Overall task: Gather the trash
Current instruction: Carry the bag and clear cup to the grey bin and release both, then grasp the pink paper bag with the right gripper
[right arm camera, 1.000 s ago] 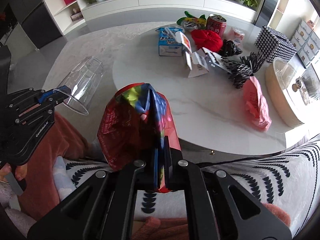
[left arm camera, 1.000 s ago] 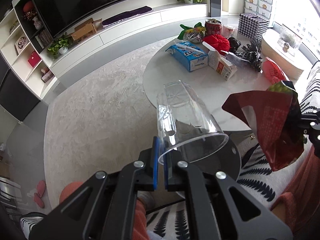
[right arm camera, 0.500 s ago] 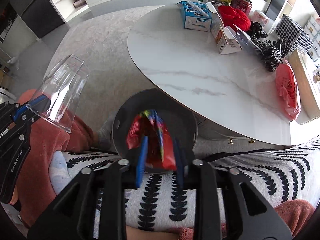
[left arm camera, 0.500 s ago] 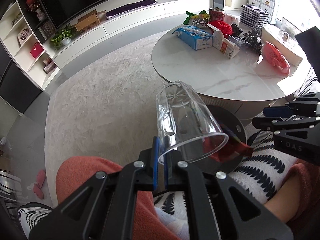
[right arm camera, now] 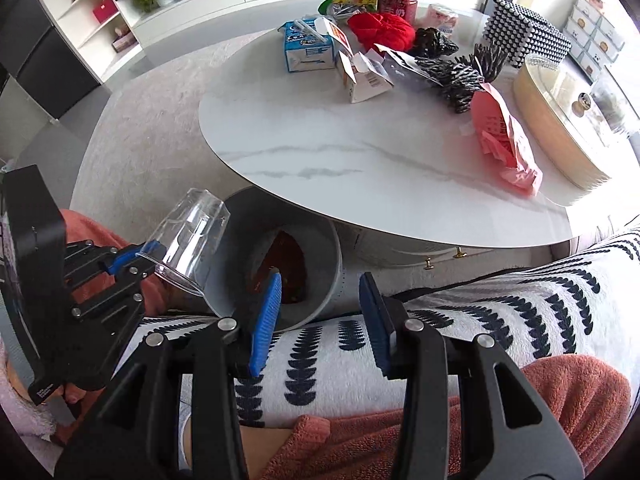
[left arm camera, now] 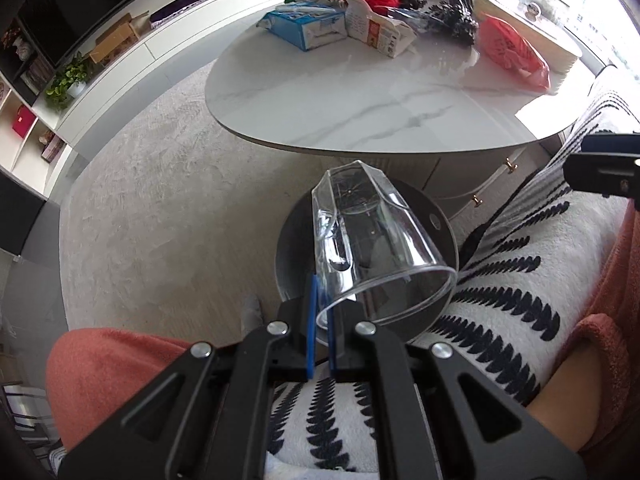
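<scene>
Jaws of the left gripper [right arm camera: 138, 258] pinch the rim of a clear plastic tumbler [right arm camera: 192, 240], tilted base-up just left of the round grey bin [right arm camera: 334, 256] mouth. Inside lies a red crinkled wrapper [right arm camera: 286, 264]. The right gripper [right arm camera: 320, 316] hangs wide open and empty at the bin's near edge, so the cup probably goes rightward next.

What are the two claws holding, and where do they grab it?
The left claw pinches a clear cup by its rim wall. The right claw is open and holds nothing.
</scene>
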A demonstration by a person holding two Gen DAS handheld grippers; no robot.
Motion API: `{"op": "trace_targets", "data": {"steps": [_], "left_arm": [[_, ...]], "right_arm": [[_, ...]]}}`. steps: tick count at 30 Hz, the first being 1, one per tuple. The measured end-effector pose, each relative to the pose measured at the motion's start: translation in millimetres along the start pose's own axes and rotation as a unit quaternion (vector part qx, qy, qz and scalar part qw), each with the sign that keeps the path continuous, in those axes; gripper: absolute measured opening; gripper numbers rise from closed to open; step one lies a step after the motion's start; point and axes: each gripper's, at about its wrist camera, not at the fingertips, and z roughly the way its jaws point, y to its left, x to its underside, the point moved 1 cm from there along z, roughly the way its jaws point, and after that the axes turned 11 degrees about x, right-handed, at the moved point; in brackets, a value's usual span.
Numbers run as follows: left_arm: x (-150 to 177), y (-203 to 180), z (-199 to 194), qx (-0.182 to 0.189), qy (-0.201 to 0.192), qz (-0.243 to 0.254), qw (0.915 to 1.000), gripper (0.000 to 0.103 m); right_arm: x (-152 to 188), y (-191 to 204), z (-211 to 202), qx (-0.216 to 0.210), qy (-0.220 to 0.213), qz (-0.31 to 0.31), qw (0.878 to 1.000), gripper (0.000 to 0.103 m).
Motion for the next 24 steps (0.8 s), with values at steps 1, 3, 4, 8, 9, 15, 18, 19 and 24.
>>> {"op": "trace_targets", "data": {"steps": [1,3,4,8,9,15,18,19,24], "left_arm": [[-0.1,-4.6,2.7,-0.003,0.003,0.009,0.9999,0.005],[0.1,-11.5,6.4,0.003,0.011,0.021,0.9997,0.009],[0.6,-13.9,7.9,0.007,0.016,0.024,0.9996,0.009],[3.7,-15.2,11.3,0.005,0.029,0.027,0.9992,0.012],[3.6,-13.4,10.0,0.006,0.029,0.023,0.9993,0.019],[-10.8,-5.9,-13.6,-0.014,-0.013,0.014,0.9997,0.071],[-25.9,-2.8,-24.7,-0.015,-0.027,0.009,0.9995,0.071],[-31.7,-1.7,-28.2,-0.016,-0.032,0.007,0.9993,0.071],[-61.9,0.3,-40.8,-0.020,-0.058,0.006,0.9981,0.072]], "right_arm": [[0.0,-0.4,-0.2,0.003,0.000,0.001,1.000,0.039],[1.3,-1.2,-1.2,0.006,-0.001,0.002,1.000,0.042],[1.9,-1.6,-1.7,0.007,-0.002,0.003,1.000,0.043],[2.1,-3.3,-5.1,0.019,-0.011,0.000,1.000,0.045],[1.8,-4.2,-5.6,0.021,-0.013,0.001,1.000,0.045],[-2.2,-13.1,-7.1,0.032,-0.019,0.005,0.999,0.047],[-6.0,-20.5,-9.2,0.041,-0.025,0.007,0.999,0.049],[-7.4,-23.8,-10.1,0.045,-0.027,0.008,0.999,0.049],[-18.3,-48.6,-12.1,0.062,-0.036,0.022,0.997,0.049]]}}
